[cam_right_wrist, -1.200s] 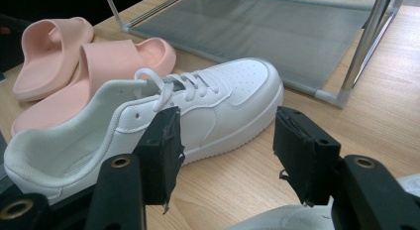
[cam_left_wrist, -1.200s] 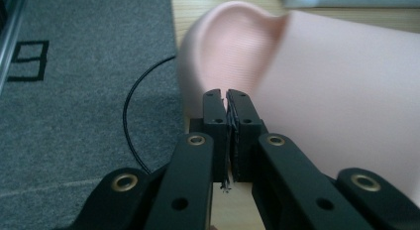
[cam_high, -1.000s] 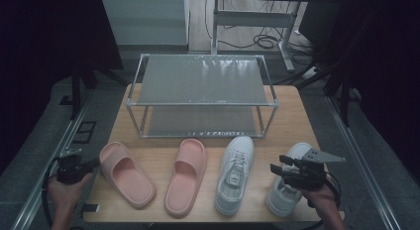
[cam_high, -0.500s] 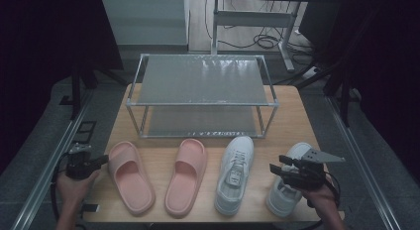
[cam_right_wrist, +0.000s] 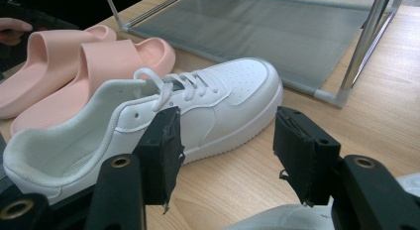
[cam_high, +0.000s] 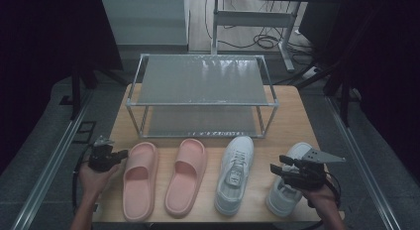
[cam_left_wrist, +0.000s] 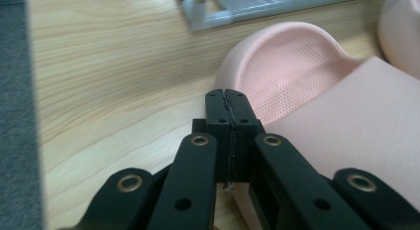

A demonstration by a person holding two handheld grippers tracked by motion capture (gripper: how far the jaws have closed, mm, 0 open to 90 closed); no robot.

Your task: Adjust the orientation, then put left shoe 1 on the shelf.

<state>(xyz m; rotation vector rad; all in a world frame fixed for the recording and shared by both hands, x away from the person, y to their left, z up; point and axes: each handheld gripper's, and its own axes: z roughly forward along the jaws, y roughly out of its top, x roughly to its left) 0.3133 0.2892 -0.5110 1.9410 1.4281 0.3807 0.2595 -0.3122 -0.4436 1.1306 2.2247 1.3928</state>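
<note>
Two pink slippers [cam_high: 139,179] [cam_high: 186,173] and two white sneakers [cam_high: 235,173] [cam_high: 286,189] lie in a row along the front of the wooden table [cam_high: 292,122]. My left gripper [cam_high: 123,153] is at the left edge of the left slipper. In the left gripper view its jaws [cam_left_wrist: 228,98] are pressed shut with nothing between them, right at that slipper's rim [cam_left_wrist: 297,74]. Over the right sneaker hovers my right gripper [cam_high: 275,169]. It is open [cam_right_wrist: 228,141], pointing at the side of the left sneaker [cam_right_wrist: 208,103] without touching it.
A two-tier metal shoe rack [cam_high: 200,79] with grey mesh shelves stands behind the shoes, both shelves bare. Its lower shelf [cam_right_wrist: 277,31] lies just beyond the sneaker's toe. Dark floor and cables surround the table.
My left gripper has moved right, from the table's left edge up to the left slipper. The right gripper has barely shifted.
</note>
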